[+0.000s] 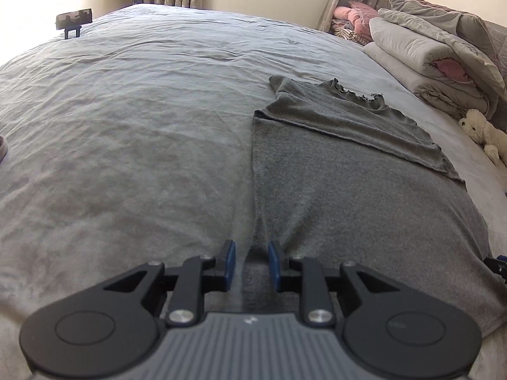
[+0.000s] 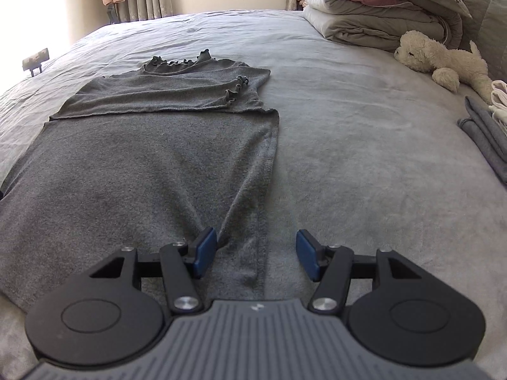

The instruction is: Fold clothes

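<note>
A grey knit top (image 1: 348, 171) lies flat on the bed, ruffled collar at the far end, both sleeves folded across the chest. It also shows in the right wrist view (image 2: 152, 158). My left gripper (image 1: 251, 255) is open, its blue pads either side of the garment's near left hem corner, with the fabric edge between them. My right gripper (image 2: 256, 248) is open wider, straddling the near right hem corner; the left pad (image 2: 205, 250) rests over the cloth and the right pad is over the sheet.
The grey bed sheet (image 1: 126, 126) spreads wide to the left. Folded quilts (image 2: 380, 9) are stacked at the bed head. A white plush toy (image 2: 443, 60) lies near them. Folded grey clothes (image 2: 484, 133) sit at the right edge. A small stand (image 1: 73, 20) is at the far left.
</note>
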The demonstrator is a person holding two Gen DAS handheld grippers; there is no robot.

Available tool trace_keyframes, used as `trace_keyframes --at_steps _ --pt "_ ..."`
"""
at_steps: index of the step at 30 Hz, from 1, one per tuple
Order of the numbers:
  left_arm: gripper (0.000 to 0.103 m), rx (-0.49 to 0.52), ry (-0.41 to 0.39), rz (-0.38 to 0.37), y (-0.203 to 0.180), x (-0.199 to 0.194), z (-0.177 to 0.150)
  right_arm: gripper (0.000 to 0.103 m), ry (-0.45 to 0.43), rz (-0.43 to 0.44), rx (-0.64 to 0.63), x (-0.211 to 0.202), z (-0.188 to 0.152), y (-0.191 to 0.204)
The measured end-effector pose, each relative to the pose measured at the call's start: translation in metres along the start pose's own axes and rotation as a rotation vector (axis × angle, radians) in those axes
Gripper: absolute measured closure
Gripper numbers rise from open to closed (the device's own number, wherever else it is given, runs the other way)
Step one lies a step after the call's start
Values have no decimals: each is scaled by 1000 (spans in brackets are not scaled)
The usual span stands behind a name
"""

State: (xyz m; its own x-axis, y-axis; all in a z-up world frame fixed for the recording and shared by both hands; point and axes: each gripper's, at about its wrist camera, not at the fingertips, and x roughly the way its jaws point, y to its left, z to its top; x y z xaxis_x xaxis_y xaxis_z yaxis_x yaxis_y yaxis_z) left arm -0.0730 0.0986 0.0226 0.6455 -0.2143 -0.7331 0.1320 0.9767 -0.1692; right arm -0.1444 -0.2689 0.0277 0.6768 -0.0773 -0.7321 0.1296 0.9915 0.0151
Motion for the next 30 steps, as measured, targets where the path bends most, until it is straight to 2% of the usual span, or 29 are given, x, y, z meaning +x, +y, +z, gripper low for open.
trace_keyframes --at_steps 7,10,11,12,16,18,20,21,23,25,27,28,29,30 --pt "85 15 -7 18 0 -28 -33 44 23 10 -6 -19 -17 4" --pt "93 40 -19 23 -1 -39 -46 44 23 22 -9 -28 -26 8" --pt "100 58 -25 32 -3 -41 -49 46 22 25 -10 -32 -29 10" --pt "102 76 -31 41 -5 -44 -52 49 22 29 -11 -35 -32 11" --pt "103 113 -51 69 -9 -53 -61 73 22 45 -15 -47 -45 16" --pt "103 95 -46 66 -5 -57 -62 82 24 56 -24 -53 -50 18" --pt "103 53 -39 59 2 -60 -62 96 18 64 -20 -58 -54 17" --pt "103 34 -39 59 6 -62 -62 97 16 73 5 -60 -53 13" --pt "103 4 -46 59 14 -67 -60 97 -2 76 72 -66 -52 3" --pt "103 -40 -63 29 24 -74 -55 96 -57 60 106 -73 -46 -5" --pt "96 -92 -95 6 35 -77 -43 94 -120 35 128 -79 -38 -12" --pt "91 -108 -124 31 39 -77 -34 80 -139 13 133 -78 -31 -16" --pt "78 -117 -157 64 43 -77 -25 68 -150 -4 144 -74 -23 -23" --pt "67 -120 -186 90 46 -75 -16 60 -161 -21 155 -71 -15 -30"
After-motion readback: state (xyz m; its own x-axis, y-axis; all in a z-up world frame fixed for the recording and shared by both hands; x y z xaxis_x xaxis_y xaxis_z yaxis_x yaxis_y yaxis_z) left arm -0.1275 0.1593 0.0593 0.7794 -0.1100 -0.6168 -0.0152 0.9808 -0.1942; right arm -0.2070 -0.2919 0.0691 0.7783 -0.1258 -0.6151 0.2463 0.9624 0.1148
